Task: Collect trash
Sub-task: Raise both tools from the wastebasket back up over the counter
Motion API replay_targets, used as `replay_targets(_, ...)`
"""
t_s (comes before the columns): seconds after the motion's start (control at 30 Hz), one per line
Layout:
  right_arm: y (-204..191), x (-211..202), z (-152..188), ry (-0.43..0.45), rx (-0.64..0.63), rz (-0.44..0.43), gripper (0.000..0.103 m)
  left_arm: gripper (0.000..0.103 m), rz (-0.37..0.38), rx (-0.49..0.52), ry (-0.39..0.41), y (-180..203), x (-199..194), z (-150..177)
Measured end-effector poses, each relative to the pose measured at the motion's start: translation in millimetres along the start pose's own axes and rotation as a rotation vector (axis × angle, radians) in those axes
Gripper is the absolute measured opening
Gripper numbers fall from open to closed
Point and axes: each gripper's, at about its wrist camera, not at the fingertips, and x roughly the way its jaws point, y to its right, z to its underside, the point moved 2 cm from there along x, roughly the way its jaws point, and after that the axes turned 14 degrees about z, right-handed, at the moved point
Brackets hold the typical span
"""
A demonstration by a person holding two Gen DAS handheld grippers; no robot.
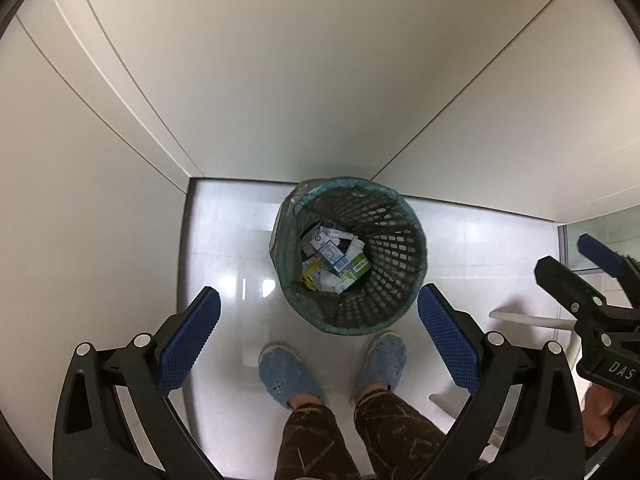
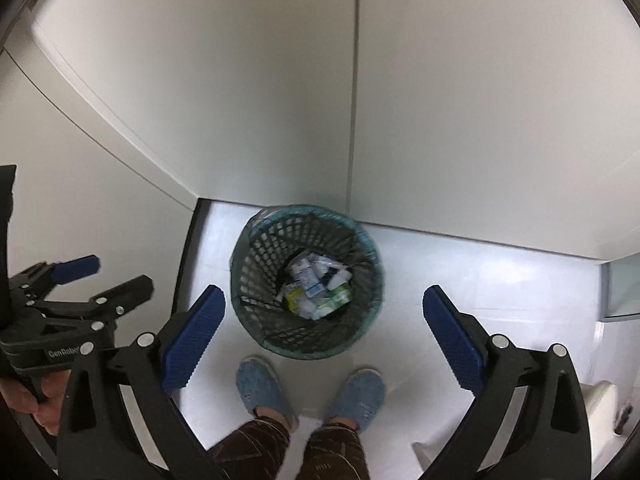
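A dark mesh waste bin [image 1: 414, 240] with a teal bag liner stands on the white floor against the wall, seen from high above. Crumpled cartons and paper trash [image 1: 336, 266] lie at its bottom. My left gripper [image 1: 318, 336] hangs well above the bin, open, with nothing between its blue pads [image 1: 192, 340]. At the right edge of this view my right gripper [image 1: 560, 254] is seen from the side. In the right wrist view the bin [image 2: 256, 272] and its trash [image 2: 316, 288] lie below my right gripper [image 2: 324, 320], whose jaws stand wide and empty. My left gripper [image 2: 120, 272] is at the left.
The person's feet in blue slippers [image 1: 288, 372] stand just in front of the bin. White panels [image 1: 280, 80] form a corner behind it, with a dark strip along the floor's left edge. A white fixture [image 2: 600, 400] and a glass panel [image 2: 620, 288] are on the right.
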Motion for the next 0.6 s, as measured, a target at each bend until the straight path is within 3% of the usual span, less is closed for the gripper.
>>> replay_targets(0.27,45.6,-106.2,-39.3,0.07,0.074,-0.013,0.095,0.097,0.013,0.08,0.084,52.8,-96.4,-34.3)
replay_targets(0.6,77.8,-209.5,-72.9,0.149,0.15,0.033,0.095,0.097,0.015,0.137,0.195,101.7,-224.5,-72.3)
